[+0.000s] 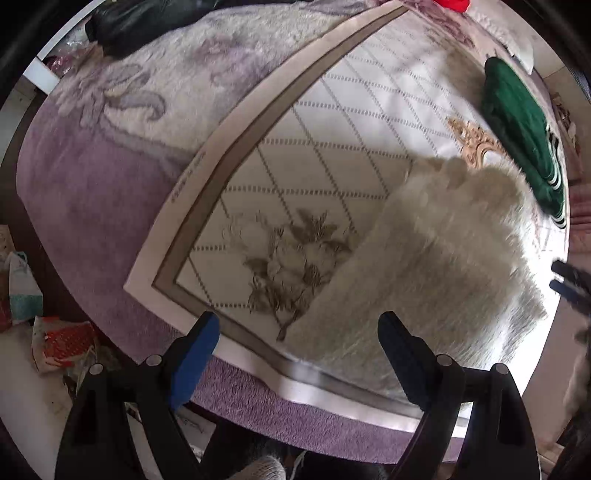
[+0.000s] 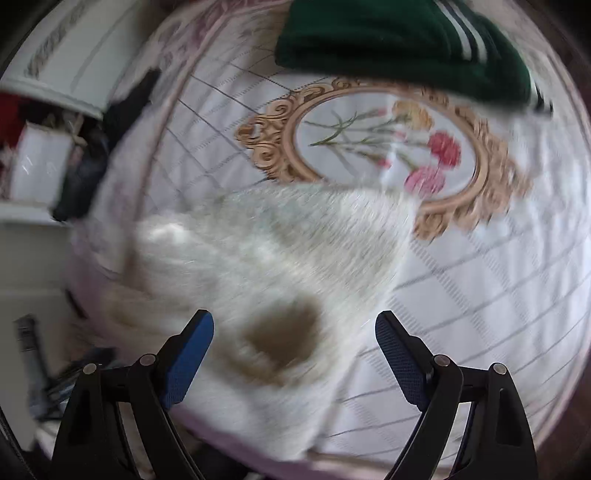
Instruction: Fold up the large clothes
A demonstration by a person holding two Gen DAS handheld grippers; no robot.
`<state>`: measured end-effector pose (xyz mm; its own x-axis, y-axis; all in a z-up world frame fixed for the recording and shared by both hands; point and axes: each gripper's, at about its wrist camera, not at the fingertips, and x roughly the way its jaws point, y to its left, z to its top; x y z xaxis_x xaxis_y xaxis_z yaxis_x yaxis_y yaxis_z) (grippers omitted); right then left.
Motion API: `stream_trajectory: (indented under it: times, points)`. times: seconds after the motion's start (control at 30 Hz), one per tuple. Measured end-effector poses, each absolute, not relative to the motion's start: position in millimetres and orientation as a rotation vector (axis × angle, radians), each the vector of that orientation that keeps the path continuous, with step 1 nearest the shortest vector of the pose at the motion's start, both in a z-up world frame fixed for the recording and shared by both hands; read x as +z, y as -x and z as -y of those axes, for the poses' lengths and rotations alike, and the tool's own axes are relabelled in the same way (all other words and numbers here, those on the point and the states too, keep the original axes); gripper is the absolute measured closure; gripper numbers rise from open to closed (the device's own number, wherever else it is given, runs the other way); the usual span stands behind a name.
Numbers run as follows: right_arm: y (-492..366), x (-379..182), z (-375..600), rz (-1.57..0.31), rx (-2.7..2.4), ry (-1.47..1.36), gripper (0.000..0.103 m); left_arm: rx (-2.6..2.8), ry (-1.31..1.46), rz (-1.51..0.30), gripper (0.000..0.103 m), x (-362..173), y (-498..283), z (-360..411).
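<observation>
Two grippers hung over a bed, and neither held anything. The left gripper point(image 1: 299, 354) had its blue-padded fingers point(image 1: 194, 354) spread wide, with nothing between them; they hovered above the near edge of a white quilted cover point(image 1: 332, 122) printed with a diamond grid and a grey flower spray. The right gripper point(image 2: 295, 354) was likewise spread wide, its jaws apart and bare, directly above a fluffy white garment point(image 2: 266, 258).

That fluffy white garment point(image 1: 436, 266) lay on the quilted cover toward the near right of the bed, bunched rather than flat, its long pile blurred in both views. In the right wrist view a brown patch point(image 2: 284, 336) showed on its near part, just between the spread fingers; whether it was a mark or part of the pattern could not be told.

Beyond the white garment, at the far right, a folded green garment point(image 1: 524, 136) with white stripes along one edge rested on the cover, apart from the white one. Between the two lay a gold-framed oval medallion point(image 2: 388, 147) printed on the cover, with pink and red flowers inside.

A purple fleece blanket point(image 1: 92, 177) lay under the cover and ran out to the left and near edges. A black garment point(image 1: 147, 22) sat at the far left of the bed. The right gripper's tips also showed at the right rim of the left wrist view.
</observation>
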<state>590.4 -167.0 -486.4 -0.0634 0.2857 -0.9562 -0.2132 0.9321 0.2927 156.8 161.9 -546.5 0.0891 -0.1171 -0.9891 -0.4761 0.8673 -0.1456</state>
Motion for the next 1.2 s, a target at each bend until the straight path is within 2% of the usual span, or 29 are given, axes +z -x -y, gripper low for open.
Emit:
stream_trajectory:
  times: [0.17,0.27,0.3,0.33,0.43,0.53,0.6,0.7,0.77,0.8,0.83,0.87,0.9,0.93,1.03,1.2]
  points:
    - [-626,-587,208,-1.725,0.306,-0.325,0.012,0.307,0.519,-1.466,0.016,-546,-148,-144]
    - [-620,-603,208,-1.673,0.342,-0.359,0.026,0.346,0.527,-1.460,0.016,-550,-146,-131]
    - [-615,-599,215,-1.647,0.356,-0.436,0.059,0.360,0.523,-1.459,0.016,-551,-145,-128]
    - [-607,-598,227,-1.646,0.333,-0.555,0.082,0.378,0.520,-1.457,0.016,-552,-144,-125]
    - [-564,-598,281,-1.597,0.149,-0.868,0.086,0.430,0.516,-1.449,0.016,-551,-139,-118]
    - [-498,-610,317,-1.655,0.009,-1.029,0.086,0.467,0.498,-1.446,0.016,-548,-134,-111]
    - [-458,-617,324,-1.779,0.023,-1.044,0.085,0.471,0.456,-1.448,0.016,-545,-132,-103]
    - [-414,-608,320,-2.018,0.174,-0.924,0.075,0.450,0.424,-1.447,0.016,-538,-134,-88]
    - [-401,-589,325,-2.053,0.250,-0.808,0.074,0.422,0.431,-1.441,0.016,-533,-139,-76]
    - [-401,-579,328,-2.041,0.271,-0.742,0.066,0.410,0.441,-1.433,0.016,-530,-142,-70]
    - [-405,-566,332,-2.006,0.289,-0.671,0.049,0.399,0.448,-1.425,0.016,-527,-145,-63]
    - [-412,-551,337,-1.940,0.309,-0.604,0.038,0.382,0.450,-1.418,0.016,-526,-150,-54]
    - [-420,-538,340,-1.869,0.333,-0.563,0.020,0.363,0.448,-1.420,0.016,-527,-155,-46]
    - [-429,-528,342,-1.805,0.365,-0.541,0.015,0.344,0.438,-1.430,0.016,-530,-163,-36]
    - [-464,-521,329,-1.679,0.499,-0.436,0.015,0.309,0.476,-1.423,0.016,-530,-176,-21]
    - [-497,-559,279,-1.719,0.705,-0.296,0.015,0.310,0.305,-1.507,0.016,-573,-197,-2]
